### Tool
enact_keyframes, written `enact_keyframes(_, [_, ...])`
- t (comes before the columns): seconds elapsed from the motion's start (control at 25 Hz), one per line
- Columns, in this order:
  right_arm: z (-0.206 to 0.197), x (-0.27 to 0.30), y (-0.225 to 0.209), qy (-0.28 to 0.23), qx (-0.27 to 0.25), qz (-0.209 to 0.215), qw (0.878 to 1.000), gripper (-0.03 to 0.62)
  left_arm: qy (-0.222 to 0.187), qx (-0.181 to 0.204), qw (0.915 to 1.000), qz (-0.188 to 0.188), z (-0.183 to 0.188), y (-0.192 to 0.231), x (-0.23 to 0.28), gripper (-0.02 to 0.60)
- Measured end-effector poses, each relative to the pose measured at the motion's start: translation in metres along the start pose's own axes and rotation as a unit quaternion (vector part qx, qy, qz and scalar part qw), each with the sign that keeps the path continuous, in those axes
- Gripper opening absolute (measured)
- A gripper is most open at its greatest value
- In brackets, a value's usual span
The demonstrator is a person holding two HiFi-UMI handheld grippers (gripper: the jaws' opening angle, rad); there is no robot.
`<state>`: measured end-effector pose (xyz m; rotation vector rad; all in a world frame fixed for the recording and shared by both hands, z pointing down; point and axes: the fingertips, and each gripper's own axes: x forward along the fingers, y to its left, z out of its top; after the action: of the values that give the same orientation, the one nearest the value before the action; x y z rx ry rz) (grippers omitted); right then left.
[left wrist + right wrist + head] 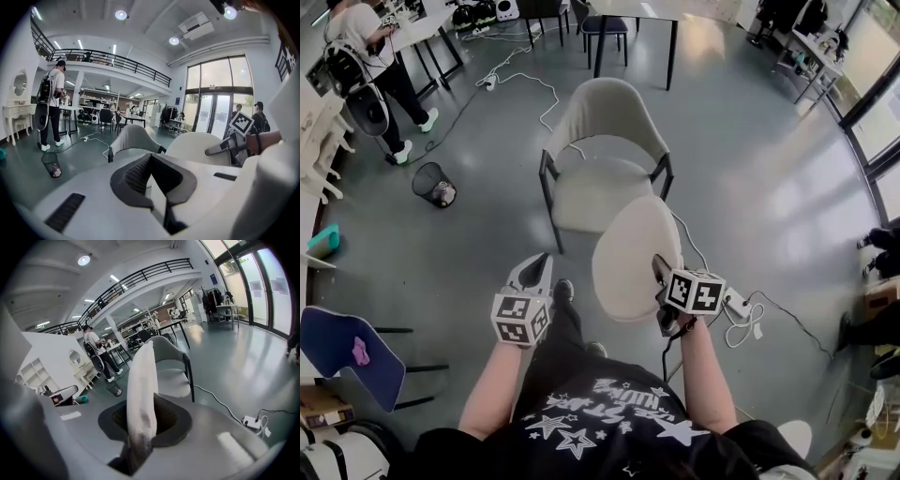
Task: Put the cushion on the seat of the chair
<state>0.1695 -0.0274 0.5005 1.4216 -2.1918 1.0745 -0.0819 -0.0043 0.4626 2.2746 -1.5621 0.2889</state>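
A beige chair (605,122) with dark legs stands ahead of me, its seat (592,192) bare. My right gripper (660,272) is shut on the lower right edge of an oval beige cushion (633,255), which hangs upright just in front of the seat's near right corner. In the right gripper view the cushion (143,385) stands edge-on between the pads, with the chair (171,357) behind it. My left gripper (542,268) is to the cushion's left, apart from it, shut and holding nothing. The left gripper view shows the chair (133,138) and the cushion (197,145).
A mesh waste bin (434,184) stands left of the chair. A white cable (520,80) snakes behind the chair, and a power strip (736,302) lies at the right. A person (370,56) stands far left. A blue chair (352,342) is at my near left.
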Motion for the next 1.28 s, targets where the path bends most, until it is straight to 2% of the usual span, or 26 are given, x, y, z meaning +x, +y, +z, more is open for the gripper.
enact_keyframes(0.24, [0.024, 0.032, -0.003, 0.004, 0.007, -0.021, 1.0, 0.058, 0.005, -0.011, 0.9997, -0.022, 0.012, 0.021, 0.042, 0.009])
enact_keyframes(0.48, [0.058, 0.072, 0.0, 0.009, 0.013, -0.036, 0.999, 0.058, 0.017, -0.013, 0.9994, -0.029, 0.028, 0.063, 0.084, 0.009])
enact_keyframes(0.68, [0.09, 0.099, 0.003, 0.0, 0.023, -0.048, 0.999, 0.058, 0.03, -0.001, 0.9987, -0.042, 0.047, 0.09, 0.119, 0.009])
enact_keyframes(1.04, [0.107, 0.145, 0.004, 0.009, 0.069, -0.074, 0.995, 0.058, 0.06, -0.01, 0.9964, -0.059, 0.055, 0.127, 0.166, 0.009])
enact_keyframes(1.28, [0.11, 0.179, 0.006, 0.035, 0.084, -0.079, 0.993, 0.058, 0.077, -0.016, 0.9947, -0.067, 0.053, 0.151, 0.192, 0.009])
